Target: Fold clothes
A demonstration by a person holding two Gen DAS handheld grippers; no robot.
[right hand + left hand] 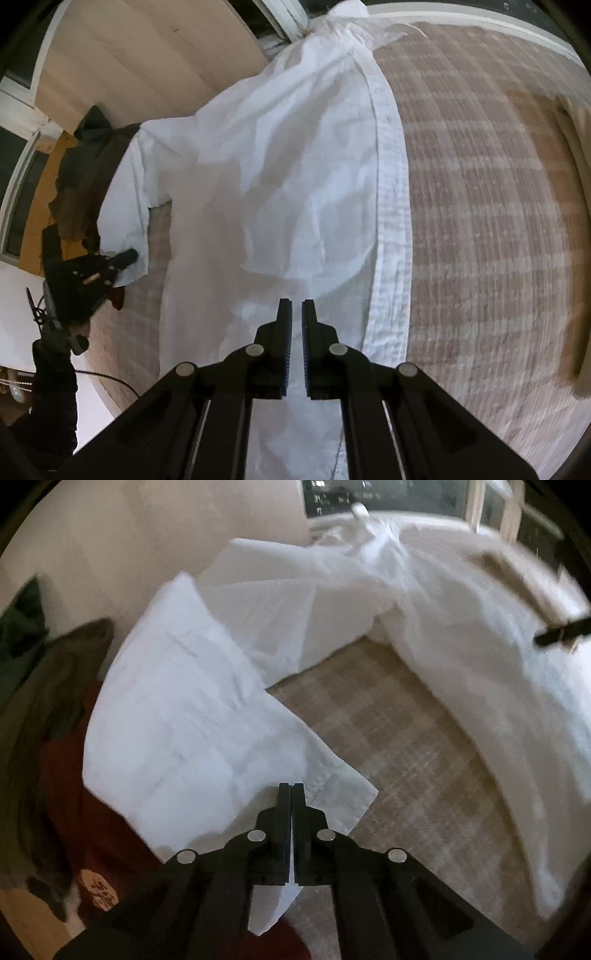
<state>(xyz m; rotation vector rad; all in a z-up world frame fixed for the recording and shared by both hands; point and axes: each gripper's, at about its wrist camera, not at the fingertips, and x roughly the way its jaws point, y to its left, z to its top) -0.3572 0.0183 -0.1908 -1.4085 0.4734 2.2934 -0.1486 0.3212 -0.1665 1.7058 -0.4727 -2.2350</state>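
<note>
I see a white shirt (295,177) spread over a bed cover with a beige check pattern (480,221), and it takes most of the surface in both views. In the left wrist view, my left gripper (291,788) has its jaws pressed together on the sleeve cuff (332,794); a thin strip of white cloth shows between the two black fingers and hangs out below them. The sleeve (177,709) runs away from the gripper toward the upper left, and it lies partly on a dark red garment (81,812) and near an olive one (40,701) at the left edge. In the right wrist view, my right gripper (296,306) points down over the body of the shirt, just beside the button placket (391,221). Its jaws are almost together, with only a narrow gap, and I cannot see any cloth caught between them. In this same view the left gripper (123,258) appears at the far left, at the end of the sleeve, with a dark sleeve of the person (55,387) below it. The picture is blurred toward the edges.
</note>
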